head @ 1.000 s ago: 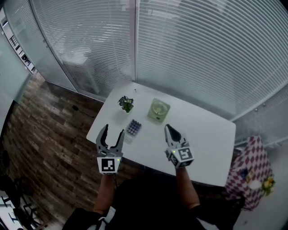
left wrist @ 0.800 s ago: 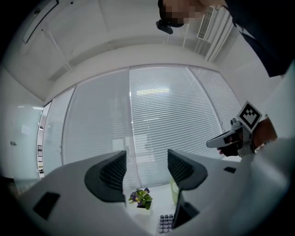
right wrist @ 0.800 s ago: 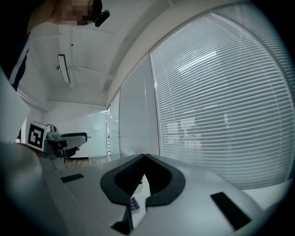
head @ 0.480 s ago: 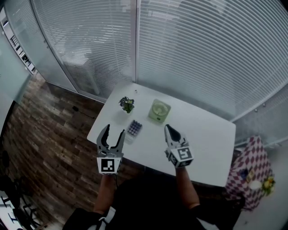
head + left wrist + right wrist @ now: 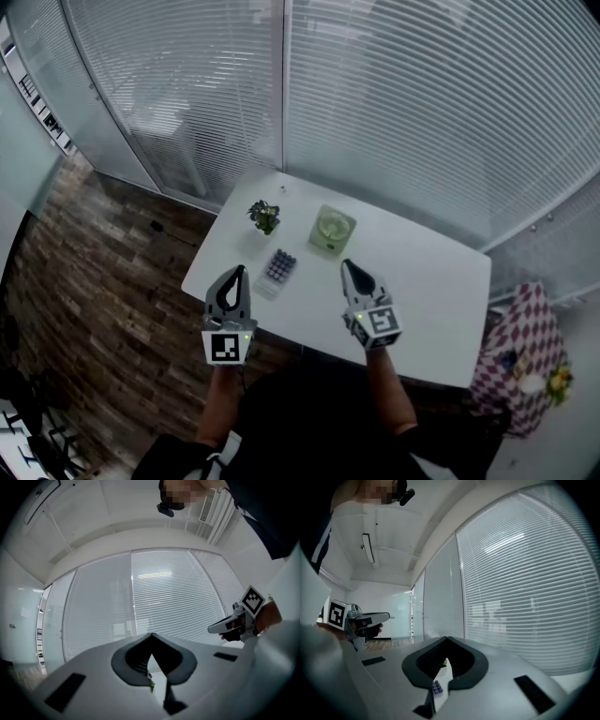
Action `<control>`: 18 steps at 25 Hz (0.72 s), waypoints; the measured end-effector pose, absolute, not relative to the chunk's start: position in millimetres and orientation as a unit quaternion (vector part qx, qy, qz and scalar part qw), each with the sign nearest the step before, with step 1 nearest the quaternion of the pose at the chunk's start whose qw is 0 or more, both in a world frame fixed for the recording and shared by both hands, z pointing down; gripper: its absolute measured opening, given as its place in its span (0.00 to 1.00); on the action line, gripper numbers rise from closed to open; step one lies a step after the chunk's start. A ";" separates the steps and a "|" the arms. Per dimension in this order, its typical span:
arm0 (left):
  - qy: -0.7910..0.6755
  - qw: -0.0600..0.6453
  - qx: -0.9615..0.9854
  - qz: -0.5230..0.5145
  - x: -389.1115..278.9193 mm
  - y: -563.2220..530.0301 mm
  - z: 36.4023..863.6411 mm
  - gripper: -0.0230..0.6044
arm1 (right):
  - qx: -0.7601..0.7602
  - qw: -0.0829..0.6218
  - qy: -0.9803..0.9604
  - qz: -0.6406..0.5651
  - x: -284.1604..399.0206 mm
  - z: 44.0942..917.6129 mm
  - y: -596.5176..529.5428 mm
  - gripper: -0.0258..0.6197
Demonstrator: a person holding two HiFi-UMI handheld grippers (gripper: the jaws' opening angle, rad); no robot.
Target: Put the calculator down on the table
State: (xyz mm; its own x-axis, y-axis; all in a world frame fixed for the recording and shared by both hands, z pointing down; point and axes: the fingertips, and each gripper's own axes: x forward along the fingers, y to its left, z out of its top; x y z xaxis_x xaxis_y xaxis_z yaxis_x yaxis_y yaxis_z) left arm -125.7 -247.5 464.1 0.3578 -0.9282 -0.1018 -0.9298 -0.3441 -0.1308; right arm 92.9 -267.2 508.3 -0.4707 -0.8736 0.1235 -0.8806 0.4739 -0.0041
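White table [image 5: 431,281]; pale-green box [image 5: 331,231]; calculator [image 5: 278,267] keys seemingly purple; red-white checked cloth [image 5: 521,349]; brown plank floor [image 5: 84,281].

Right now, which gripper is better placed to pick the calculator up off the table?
Probably the left. The left gripper, jaws just closed on nothing, sits nearer the calculator on the table than the right gripper, also shut and empty.

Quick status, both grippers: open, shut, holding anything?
Left gripper: closed, its fingers have just shut with nothing between them.
Right gripper: closed, holding nothing.
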 end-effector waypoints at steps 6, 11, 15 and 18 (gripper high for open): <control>0.559 0.064 -0.826 0.002 -127.3 -246.2 469.8 0.05 | 0.510 0.070 -0.857 0.012 83.9 506.4 -264.2 0.05; 0.559 0.051 -0.827 0.014 -132.6 -250.1 468.1 0.05 | 0.507 0.080 -0.858 0.011 80.3 508.1 -263.5 0.05; 0.554 0.053 -0.830 0.008 -132.4 -250.8 469.4 0.05 | 0.506 0.080 -0.859 0.003 80.2 507.4 -263.5 0.05; 0.561 0.047 -0.827 -0.004 -139.2 -250.7 479.3 0.05 | 0.504 0.083 -0.860 0.001 77.4 506.8 -261.5 0.05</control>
State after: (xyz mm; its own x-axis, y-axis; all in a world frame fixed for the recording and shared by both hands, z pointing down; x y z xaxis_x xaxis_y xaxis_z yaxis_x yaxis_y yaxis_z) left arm -139.2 -250.7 479.3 0.3713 -0.9274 -0.0465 -0.9266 -0.3668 -0.0830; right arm 77.4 -261.5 506.8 -0.4786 -0.8662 0.1437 -0.8665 0.4923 0.0821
